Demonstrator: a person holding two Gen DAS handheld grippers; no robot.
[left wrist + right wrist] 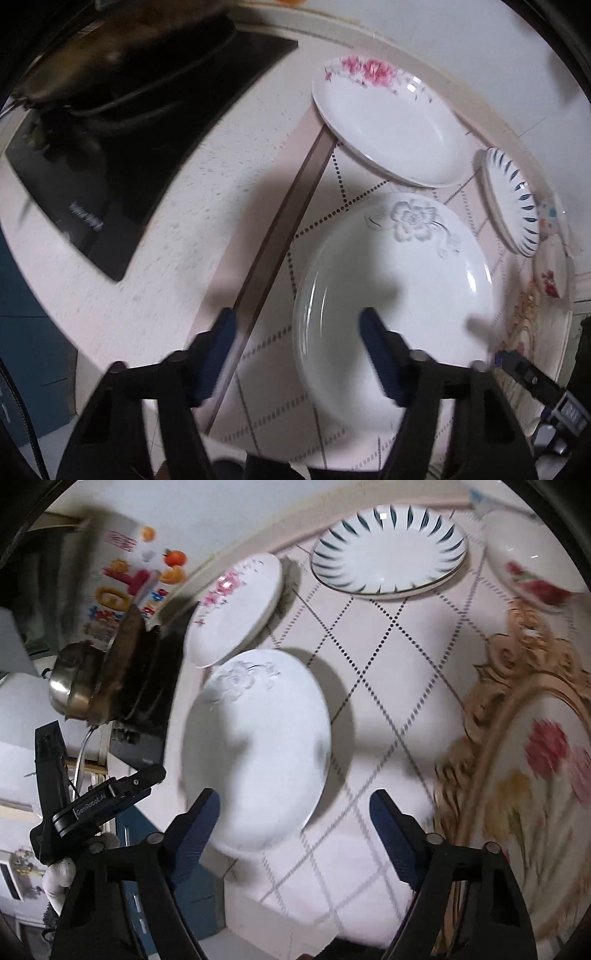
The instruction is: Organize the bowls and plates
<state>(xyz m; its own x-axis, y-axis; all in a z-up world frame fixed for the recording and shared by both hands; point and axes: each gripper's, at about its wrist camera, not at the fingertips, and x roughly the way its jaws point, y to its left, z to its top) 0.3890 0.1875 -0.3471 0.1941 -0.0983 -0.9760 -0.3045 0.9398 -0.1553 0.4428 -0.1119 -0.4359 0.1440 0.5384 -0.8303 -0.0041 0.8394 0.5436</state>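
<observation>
Left gripper [299,328] points steeply down at the surface [192,206], its jaws parted and nothing clamped. One blue finger [218,354] hangs over the patterned mat [280,417]; the other sits above the grey-flower plate [399,295], with the plate's left rim between the two. Contact cannot be confirmed owing to blur.

Right gripper [295,812] is angled down from the opposite side, jaws wide and released, empty. The near edge of the grey-flower plate [258,746] lies between its fingers. The left gripper [110,797], held by a gloved hand [59,882], shows at the left of the right wrist view.

Grey-flower plate: on the mat, near the surface's front edge, empty. Pink-flower plate [388,118] lies just behind it, empty. Blue-striped plate [388,554] stands toward the back edge, empty. Red-flower bowl [532,565] occupies the far right corner; contents not discernible. A black cooktop [122,155] takes the left end.
</observation>
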